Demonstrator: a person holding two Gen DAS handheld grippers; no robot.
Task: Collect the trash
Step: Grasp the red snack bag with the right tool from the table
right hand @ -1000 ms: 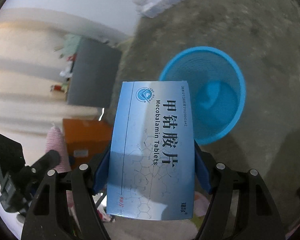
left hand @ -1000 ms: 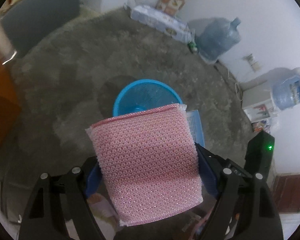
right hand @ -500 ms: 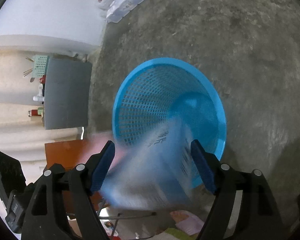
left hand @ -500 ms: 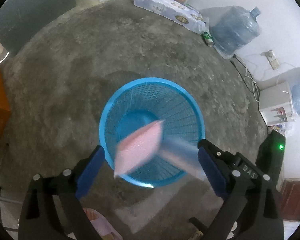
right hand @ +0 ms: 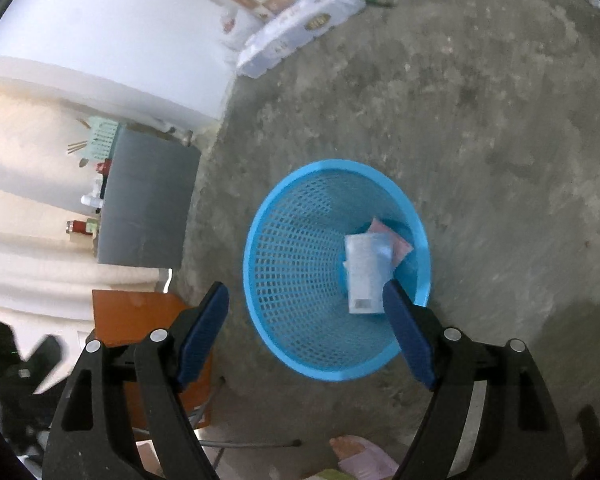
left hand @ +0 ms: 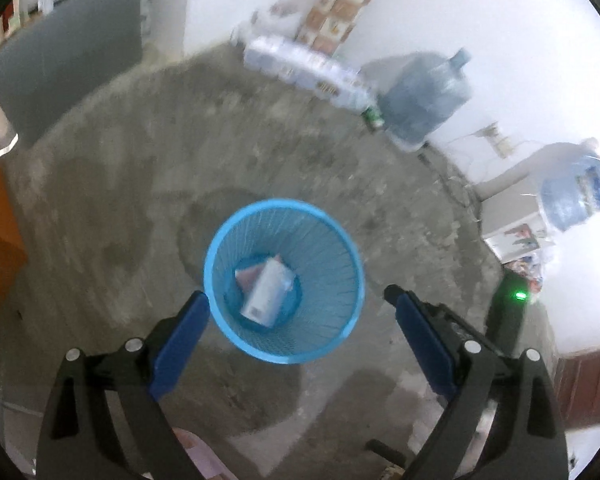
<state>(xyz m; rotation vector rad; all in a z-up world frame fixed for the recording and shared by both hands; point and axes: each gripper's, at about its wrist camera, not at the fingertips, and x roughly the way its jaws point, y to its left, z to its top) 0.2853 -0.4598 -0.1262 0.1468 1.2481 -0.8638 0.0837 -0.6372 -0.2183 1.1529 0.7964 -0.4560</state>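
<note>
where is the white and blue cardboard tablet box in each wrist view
Left wrist: the white and blue cardboard tablet box lies at the bottom of the blue plastic mesh basket, just below picture centre, partly over a pink sponge.
Right wrist: the box is right of centre, inside the basket, beside the sponge.
Shared landmark: the white toilet roll pack.

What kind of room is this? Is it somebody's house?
Probably a plain room in a home, maybe a storage or utility corner. It has a bare concrete floor, big water jugs, a pack of paper rolls and a blue trash basket.
</note>
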